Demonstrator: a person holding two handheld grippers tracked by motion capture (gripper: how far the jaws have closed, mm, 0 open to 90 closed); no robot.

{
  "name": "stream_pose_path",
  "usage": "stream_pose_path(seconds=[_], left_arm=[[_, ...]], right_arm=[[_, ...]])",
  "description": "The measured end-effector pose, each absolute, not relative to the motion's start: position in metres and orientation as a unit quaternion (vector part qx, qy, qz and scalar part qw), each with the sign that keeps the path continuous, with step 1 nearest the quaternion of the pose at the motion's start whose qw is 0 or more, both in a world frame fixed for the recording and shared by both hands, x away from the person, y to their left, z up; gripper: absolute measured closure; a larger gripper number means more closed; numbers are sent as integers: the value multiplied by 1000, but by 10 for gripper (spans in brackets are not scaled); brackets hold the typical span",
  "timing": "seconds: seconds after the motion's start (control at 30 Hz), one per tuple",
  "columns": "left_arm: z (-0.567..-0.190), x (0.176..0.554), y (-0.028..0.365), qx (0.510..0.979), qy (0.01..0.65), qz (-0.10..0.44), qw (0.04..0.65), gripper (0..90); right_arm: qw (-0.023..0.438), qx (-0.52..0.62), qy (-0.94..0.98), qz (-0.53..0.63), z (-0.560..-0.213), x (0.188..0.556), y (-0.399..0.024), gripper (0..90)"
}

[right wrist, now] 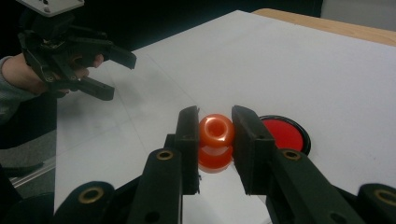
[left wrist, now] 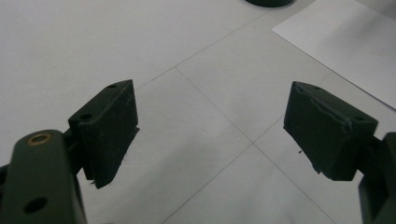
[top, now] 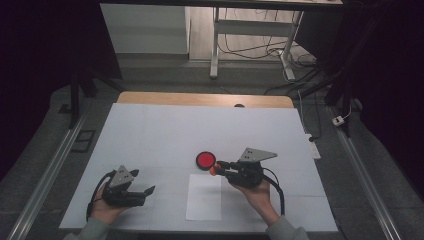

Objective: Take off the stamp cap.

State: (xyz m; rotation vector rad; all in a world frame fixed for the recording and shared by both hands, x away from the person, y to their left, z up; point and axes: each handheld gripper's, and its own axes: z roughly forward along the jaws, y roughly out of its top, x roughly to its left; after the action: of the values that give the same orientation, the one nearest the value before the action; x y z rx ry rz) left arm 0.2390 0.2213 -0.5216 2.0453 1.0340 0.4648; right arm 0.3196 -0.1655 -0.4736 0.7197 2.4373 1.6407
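The white surface (top: 150, 135) spreads wide around both claws, matte and scored with thin seams. A plain paper sheet (top: 204, 197) lies flat just below the right claw (right wrist: 215, 140). Just beyond that claw sits a round red disc with a black rim (right wrist: 285, 133). Its jaws clamp a small glossy orange spool-shaped piece (right wrist: 215, 130), waisted in the middle. The left claw (left wrist: 210, 130) gapes, holding nothing.

no readable text, no labels, no numbers, no brand marks anywhere
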Motion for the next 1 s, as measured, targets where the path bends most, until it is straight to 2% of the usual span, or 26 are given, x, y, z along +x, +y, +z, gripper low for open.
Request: stream_pose_path(seconds=[1.0], left_arm=[[-503,253,186,812,370,173,416,191]], right_arm=[[61,235,800,548,-470,319,-167,716]])
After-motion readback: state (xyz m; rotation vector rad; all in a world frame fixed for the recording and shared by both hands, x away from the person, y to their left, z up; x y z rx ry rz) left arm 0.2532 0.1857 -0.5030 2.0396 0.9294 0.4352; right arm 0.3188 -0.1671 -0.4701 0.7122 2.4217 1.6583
